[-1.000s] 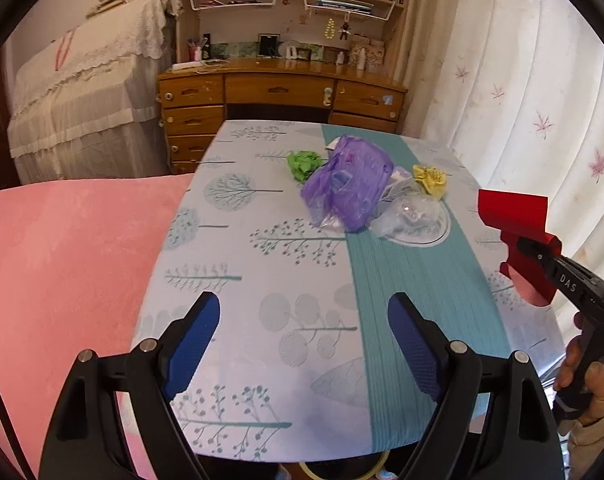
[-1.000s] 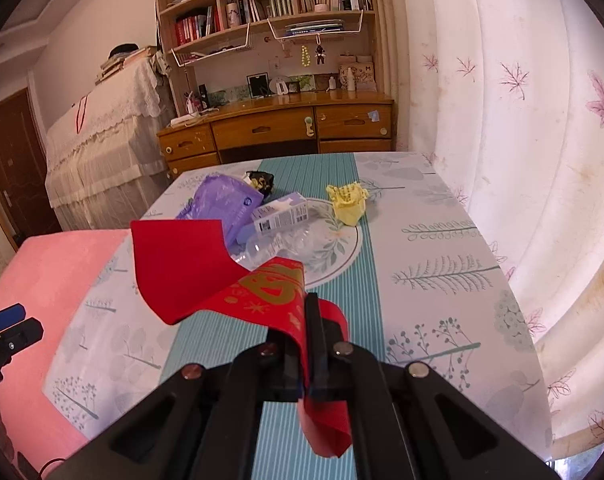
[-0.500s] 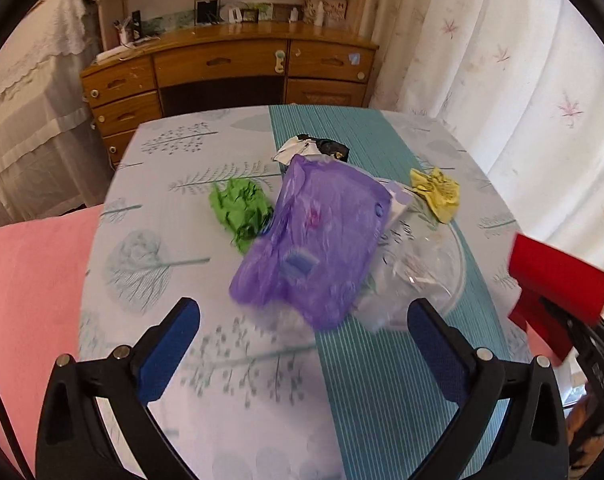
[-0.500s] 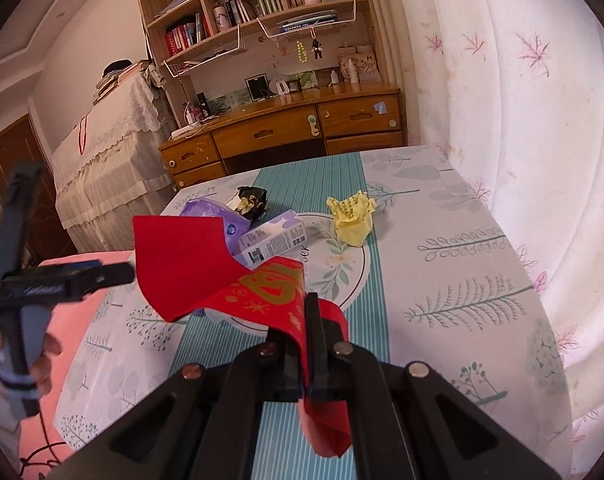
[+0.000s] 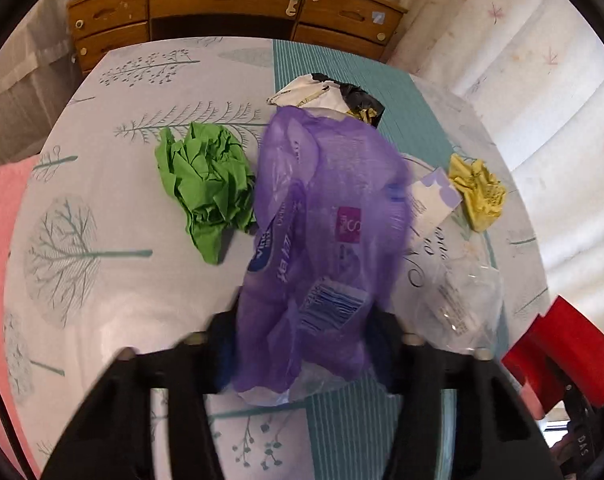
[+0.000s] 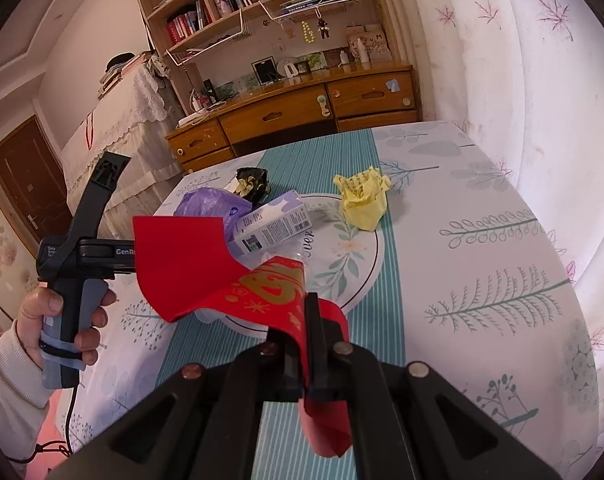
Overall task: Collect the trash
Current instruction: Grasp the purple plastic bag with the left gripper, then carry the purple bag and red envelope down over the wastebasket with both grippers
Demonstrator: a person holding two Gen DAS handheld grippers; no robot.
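I've got the left gripper right down on the crinkled purple plastic wrapper, its jaws standing either side of the near end of it and partly hidden behind the film. They look drawn in around it, but the frame is blurred there and I cannot tell whether they have actually bitten. The wrapper lies on the counter, its far end lapping toward the round white plate.

My right gripper is clamped tight on the red paper sheet with gold print, held up above the counter's near edge, well clear of the pile.

To do this pick well, I'd say squeeze on the bunched near end, not a single loose layer, since thin film will likely slip out. Lift straight up and slowly: the clear crumpled plastic and the small white-and-lilac carton sit just beside or under the wrapper's edge, and I judge a sideways drag could pull them off the plate.

The green crumpled paper ball lies just left of the wrapper, touching or nearly so; the yellow crumpled paper sits on the plate's far rim; the black-and-white wrapper lies beyond. All of those are yet to be collected.
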